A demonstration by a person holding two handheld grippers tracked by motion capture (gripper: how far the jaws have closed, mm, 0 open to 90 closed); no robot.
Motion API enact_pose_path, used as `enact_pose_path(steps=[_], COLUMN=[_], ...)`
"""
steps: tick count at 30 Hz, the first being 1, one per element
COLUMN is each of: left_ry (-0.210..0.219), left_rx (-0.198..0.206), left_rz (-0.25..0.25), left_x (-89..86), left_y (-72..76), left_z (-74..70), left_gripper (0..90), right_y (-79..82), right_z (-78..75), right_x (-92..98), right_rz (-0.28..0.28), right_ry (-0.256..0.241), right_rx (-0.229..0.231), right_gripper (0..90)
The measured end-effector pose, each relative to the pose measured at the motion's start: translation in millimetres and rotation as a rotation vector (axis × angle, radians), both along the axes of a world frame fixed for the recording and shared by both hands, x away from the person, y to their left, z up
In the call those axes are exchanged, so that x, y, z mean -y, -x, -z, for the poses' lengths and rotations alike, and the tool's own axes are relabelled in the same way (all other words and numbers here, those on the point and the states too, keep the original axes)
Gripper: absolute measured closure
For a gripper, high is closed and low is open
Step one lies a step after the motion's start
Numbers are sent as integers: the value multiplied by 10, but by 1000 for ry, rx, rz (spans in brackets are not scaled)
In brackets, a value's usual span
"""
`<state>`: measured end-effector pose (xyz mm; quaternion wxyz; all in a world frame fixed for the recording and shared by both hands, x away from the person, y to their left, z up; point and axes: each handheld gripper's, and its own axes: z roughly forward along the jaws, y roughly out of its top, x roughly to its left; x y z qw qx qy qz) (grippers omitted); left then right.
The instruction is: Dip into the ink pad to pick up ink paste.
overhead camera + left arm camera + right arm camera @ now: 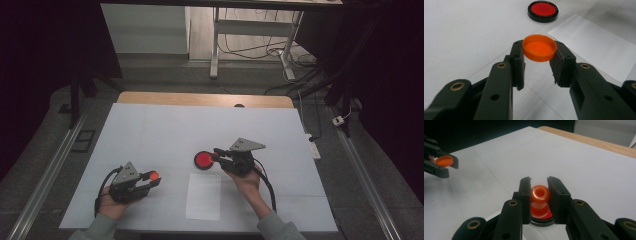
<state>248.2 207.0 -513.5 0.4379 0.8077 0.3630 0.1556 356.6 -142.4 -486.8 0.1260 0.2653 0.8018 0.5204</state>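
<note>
My left gripper (539,46) is shut on a shallow orange cap (539,48), held open side up just above the white table cover. In the high view this left gripper (154,179) sits at the front left with the cap (153,175) at its tips. My right gripper (539,185) is shut on a small translucent orange bottle-like piece (540,194) with a round open mouth. It holds the piece directly over a red disc with a black rim (543,222). The disc (202,160) lies mid-table, with the right gripper (216,153) at its right edge.
A white paper sheet (204,196) lies flat at the front between my hands, also visible to the right of the left jaws (596,47). The white cover (165,130) ends at a wooden table edge (200,98) at the back. Desk legs and cables stand beyond.
</note>
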Motion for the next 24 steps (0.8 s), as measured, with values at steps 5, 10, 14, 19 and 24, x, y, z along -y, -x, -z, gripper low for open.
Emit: enact_pose_path(steps=[5, 10, 14, 19, 24], left_ry=[-5, -6, -15, -17, -17], left_rx=[-5, -3, -4, -6, -7], left_rz=[5, 4, 10, 12, 9], left_x=[18, 25, 35, 43, 35], left_y=[-7, -7, -11, -13, -21], left_z=[13, 13, 17, 21, 24], left_gripper=[649, 649, 649, 649, 648], right_y=[-42, -90, -129, -169, -203], right_z=[34, 57, 79, 125, 175], right_x=[-61, -120, -150, -194, -238], right_rz=[-7, -15, -14, -11, -13], right_ry=[8, 19, 24, 36, 68], right_rx=[-10, -25, -30, -30, -29], right_gripper=[724, 723, 724, 724, 724])
